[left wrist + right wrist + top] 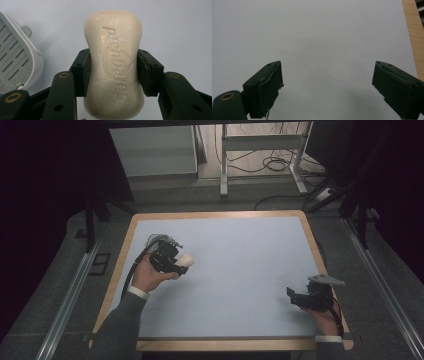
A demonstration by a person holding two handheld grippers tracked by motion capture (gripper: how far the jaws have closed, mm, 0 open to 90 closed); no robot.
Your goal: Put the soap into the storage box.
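Observation:
A cream bar of soap (113, 62) with raised lettering is clamped at its narrow waist between the black jaws of my left gripper (113, 71). In the high view this gripper (176, 260) hovers over the left part of the table, with the soap (186, 259) sticking out to the right. A white slotted soap dish (17, 57) lies on the table just left of the held bar in the left gripper view. My right gripper (290, 294) rests near the table's right front corner, and its jaws (327, 85) stand wide apart with nothing between them.
The pale blue tabletop (240, 265) has a wooden rim (320, 255), whose strip (412, 32) runs along the right of the right gripper view. Beyond the far edge stand a white cabinet (152, 150), a metal frame (260, 142) and loose cables.

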